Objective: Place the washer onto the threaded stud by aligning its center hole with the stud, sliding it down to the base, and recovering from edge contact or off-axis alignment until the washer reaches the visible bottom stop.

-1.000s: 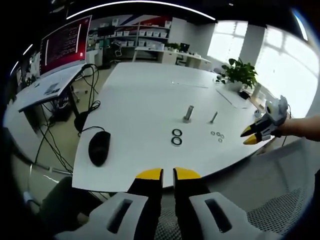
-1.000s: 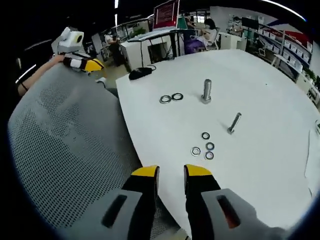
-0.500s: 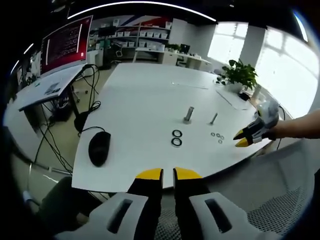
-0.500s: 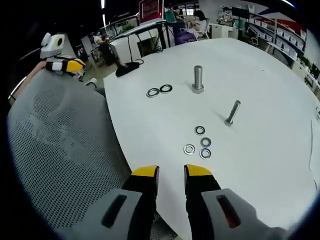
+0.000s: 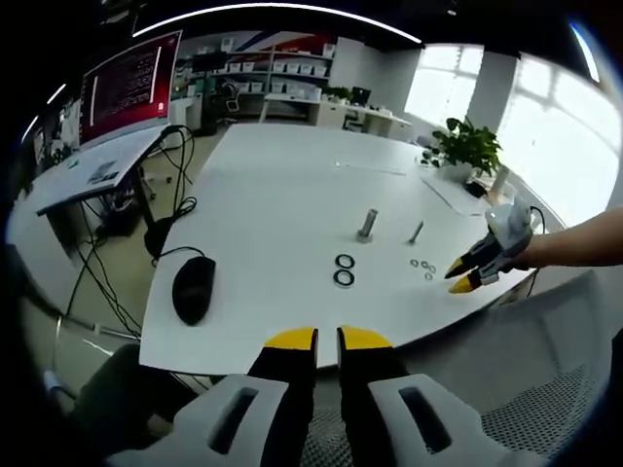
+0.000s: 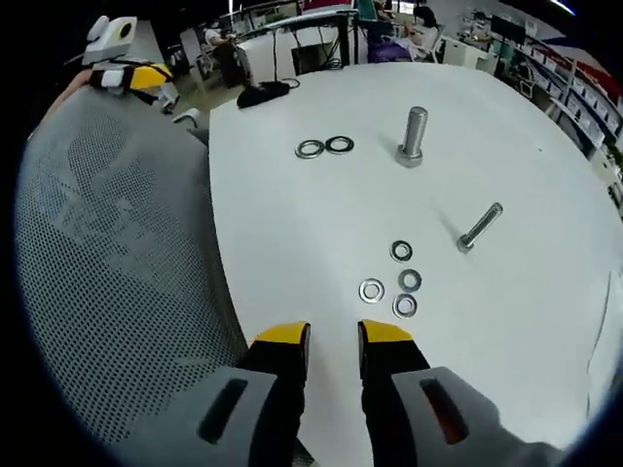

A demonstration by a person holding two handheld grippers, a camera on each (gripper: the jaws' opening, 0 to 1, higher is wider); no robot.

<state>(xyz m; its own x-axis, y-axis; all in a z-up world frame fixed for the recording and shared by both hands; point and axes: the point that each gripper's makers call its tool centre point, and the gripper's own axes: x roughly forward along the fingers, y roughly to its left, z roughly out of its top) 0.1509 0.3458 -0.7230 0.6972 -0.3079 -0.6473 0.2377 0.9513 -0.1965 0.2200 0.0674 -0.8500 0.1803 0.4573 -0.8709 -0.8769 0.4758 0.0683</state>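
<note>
Right gripper (image 6: pixel 331 336) hovers over table edge (image 6: pixel 229 292), jaws parted, near washers (image 6: pixel 394 282).

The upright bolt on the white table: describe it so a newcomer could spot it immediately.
On the white table, past the four small washers nearest the right gripper, stands the upright bolt, head down. A thinner bolt lies on its side nearby, and two larger washers lie flat beside it.

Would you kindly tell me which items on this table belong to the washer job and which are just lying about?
Job: upright bolt, four small washers, two large washers, right claw.
Lying about: loose bolt on its side, computer mouse, potted plant.
</note>
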